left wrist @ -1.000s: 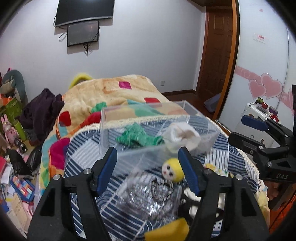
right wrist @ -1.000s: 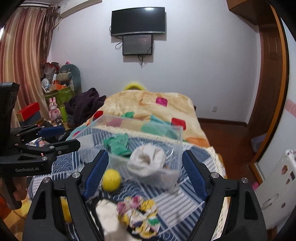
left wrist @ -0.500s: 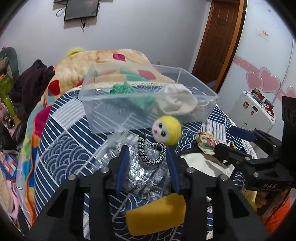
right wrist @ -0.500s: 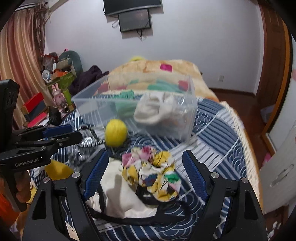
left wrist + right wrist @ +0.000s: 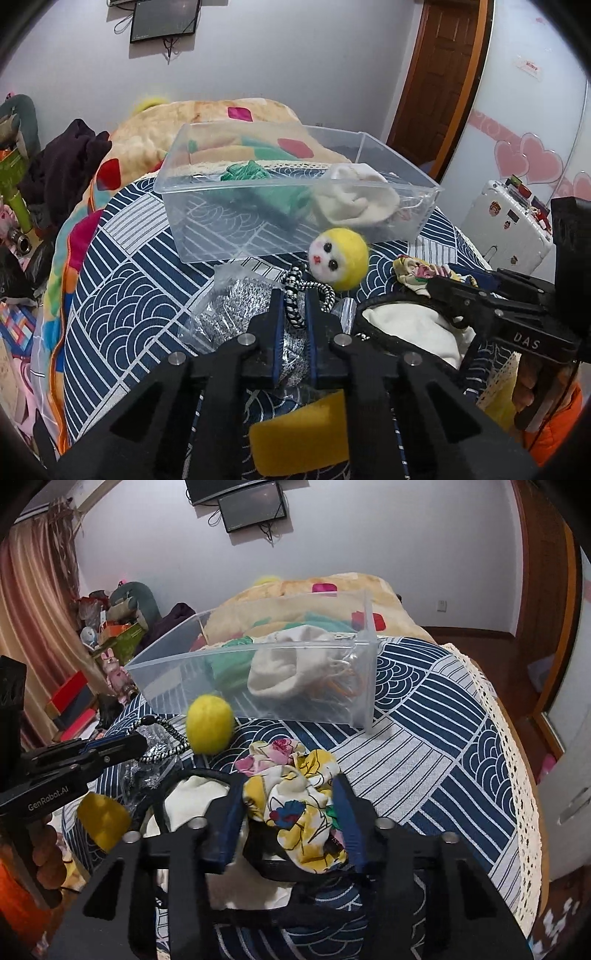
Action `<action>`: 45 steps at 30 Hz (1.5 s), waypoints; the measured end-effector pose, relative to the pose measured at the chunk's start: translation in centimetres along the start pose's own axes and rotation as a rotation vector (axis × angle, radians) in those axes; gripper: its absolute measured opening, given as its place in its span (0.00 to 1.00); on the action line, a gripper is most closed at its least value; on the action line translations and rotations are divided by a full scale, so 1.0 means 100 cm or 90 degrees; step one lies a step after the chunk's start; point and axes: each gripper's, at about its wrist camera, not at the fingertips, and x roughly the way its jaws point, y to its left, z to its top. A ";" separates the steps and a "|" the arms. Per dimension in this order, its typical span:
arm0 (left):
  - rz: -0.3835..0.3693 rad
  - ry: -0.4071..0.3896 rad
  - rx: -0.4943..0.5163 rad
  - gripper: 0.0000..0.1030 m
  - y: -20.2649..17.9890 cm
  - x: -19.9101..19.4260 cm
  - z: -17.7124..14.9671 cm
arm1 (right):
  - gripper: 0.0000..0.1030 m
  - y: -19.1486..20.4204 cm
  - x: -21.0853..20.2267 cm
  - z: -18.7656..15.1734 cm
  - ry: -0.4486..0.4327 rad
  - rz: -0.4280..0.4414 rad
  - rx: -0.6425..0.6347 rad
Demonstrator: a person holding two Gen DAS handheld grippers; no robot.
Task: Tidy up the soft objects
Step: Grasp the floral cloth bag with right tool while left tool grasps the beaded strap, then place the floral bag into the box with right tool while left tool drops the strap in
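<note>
My left gripper is shut on the black-and-white cord of a yellow plush doll head, which lies just before a clear plastic bin. The bin holds a green cloth and a cream cloth. In the right wrist view my right gripper has closed in around a floral scrunchie, fingers touching its sides. The doll head and the bin show there too, with my left gripper at the left.
A silver bagged item, a white cloth with black strap and a yellow sponge lie on the blue patterned cover. A white suitcase stands right. Clutter lies on the floor at left.
Both grippers lowered toward the bed. The left jaws closed onto the doll's cord. The right jaws narrowed from wide open onto the floral scrunchie.
</note>
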 end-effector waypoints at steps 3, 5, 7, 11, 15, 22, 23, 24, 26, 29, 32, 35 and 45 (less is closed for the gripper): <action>0.000 -0.007 0.007 0.08 -0.001 -0.002 0.000 | 0.27 0.000 -0.002 0.000 -0.006 -0.005 -0.001; 0.002 -0.015 0.009 0.06 -0.001 -0.005 0.002 | 0.21 0.000 -0.004 0.001 -0.013 -0.011 0.000; 0.001 -0.026 0.010 0.06 0.000 -0.010 0.004 | 0.19 -0.001 -0.006 0.003 -0.019 -0.014 0.001; 0.002 -0.047 0.017 0.06 0.000 -0.021 0.010 | 0.14 -0.003 -0.015 0.008 -0.042 -0.020 0.001; 0.003 -0.069 0.020 0.06 0.001 -0.033 0.018 | 0.14 -0.005 -0.026 0.012 -0.065 -0.020 0.010; 0.015 -0.115 0.025 0.06 0.004 -0.052 0.036 | 0.14 -0.003 -0.048 0.029 -0.114 -0.019 0.007; 0.016 -0.120 0.025 0.06 0.005 -0.053 0.038 | 0.14 -0.004 -0.051 0.033 -0.123 -0.020 0.006; 0.019 -0.127 0.025 0.06 0.006 -0.055 0.042 | 0.14 -0.004 -0.055 0.038 -0.135 -0.021 0.006; 0.023 -0.138 0.024 0.06 0.008 -0.059 0.049 | 0.14 -0.003 -0.059 0.045 -0.150 -0.020 0.005; 0.033 -0.156 0.022 0.06 0.012 -0.062 0.060 | 0.14 0.001 -0.061 0.059 -0.170 -0.026 -0.004; 0.052 -0.165 0.028 0.06 0.012 -0.058 0.067 | 0.14 0.005 -0.059 0.072 -0.188 -0.027 -0.014; 0.060 -0.160 0.029 0.06 0.014 -0.049 0.073 | 0.14 0.011 -0.052 0.088 -0.197 -0.030 -0.027; 0.074 -0.108 0.022 0.06 0.023 -0.005 0.081 | 0.14 0.035 -0.009 0.114 -0.166 -0.028 -0.074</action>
